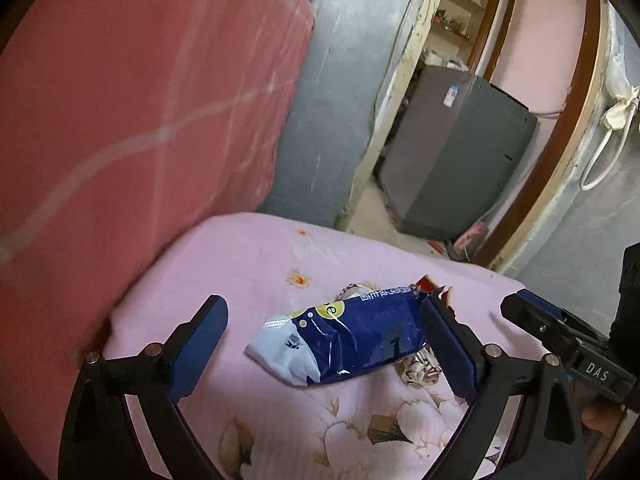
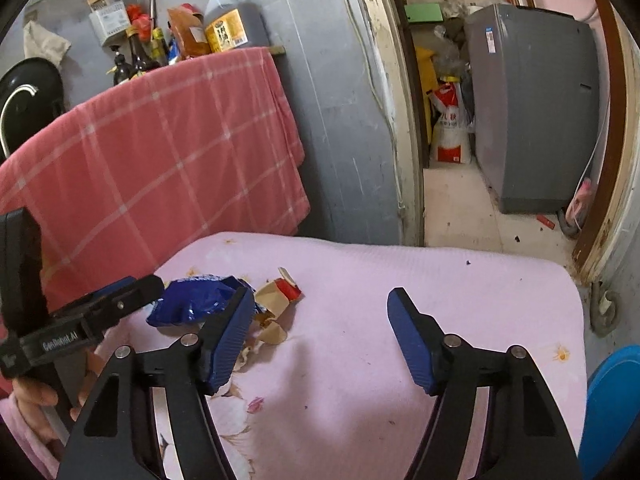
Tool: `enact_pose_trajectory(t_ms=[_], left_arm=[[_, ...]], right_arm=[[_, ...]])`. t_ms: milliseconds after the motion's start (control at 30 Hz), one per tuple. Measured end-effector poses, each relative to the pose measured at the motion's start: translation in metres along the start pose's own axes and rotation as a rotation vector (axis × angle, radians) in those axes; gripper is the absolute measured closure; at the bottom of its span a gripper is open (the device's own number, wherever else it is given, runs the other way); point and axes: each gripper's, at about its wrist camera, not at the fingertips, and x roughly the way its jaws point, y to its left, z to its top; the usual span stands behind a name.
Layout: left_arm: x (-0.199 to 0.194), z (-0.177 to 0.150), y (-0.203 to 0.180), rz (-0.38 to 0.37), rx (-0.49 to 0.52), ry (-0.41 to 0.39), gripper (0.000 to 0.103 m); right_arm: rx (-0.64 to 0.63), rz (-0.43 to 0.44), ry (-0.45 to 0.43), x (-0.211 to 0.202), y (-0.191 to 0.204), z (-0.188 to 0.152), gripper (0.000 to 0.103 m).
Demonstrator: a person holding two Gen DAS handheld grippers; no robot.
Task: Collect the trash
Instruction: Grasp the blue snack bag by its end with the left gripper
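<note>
On the bed (image 2: 400,280), nothing is collected yet. The left gripper (image 1: 324,344) is spread wide around the blue wrapper (image 1: 344,340), not pinching it. The right gripper (image 2: 320,336) is spread and empty. Just beyond lie torn paper scraps (image 2: 276,300), untouched.

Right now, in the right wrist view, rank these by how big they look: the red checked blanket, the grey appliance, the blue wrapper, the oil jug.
1. Red checked blanket
2. Grey appliance, though it stands farther back
3. Blue wrapper and oil jug: look alike, and the jug is farther away, so unranked.
</note>
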Motion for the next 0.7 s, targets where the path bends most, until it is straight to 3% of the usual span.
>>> enact_pose_trajectory(t_ms=[133,200,433,567,600,700], left_arm=[[0.016,0.004,0.004,-0.034,-0.022,0.064,0.011],[0.024,0.005,0.005,-0.042,-0.031,0.098,0.024],[0.015,0.003,0.009,-0.069,-0.066,0.113,0.050],[0.010,0.000,0.006,-0.096,-0.073,0.126,0.061],[0.009,-0.002,0.005,-0.105,-0.071,0.128,0.067],[0.006,-0.007,-0.002,-0.120,-0.054,0.130,0.070]], right_arm=[[0.019,0.011,0.008,0.001,-0.006,-0.001,0.035],[0.025,0.013,0.010,0.002,-0.007,-0.001,0.035],[0.008,0.016,0.024,0.007,-0.003,0.000,0.035],[0.002,0.015,0.033,0.010,-0.002,-0.002,0.035],[0.003,0.017,0.036,0.011,-0.002,-0.002,0.035],[0.000,0.019,0.042,0.011,-0.001,-0.003,0.035]])
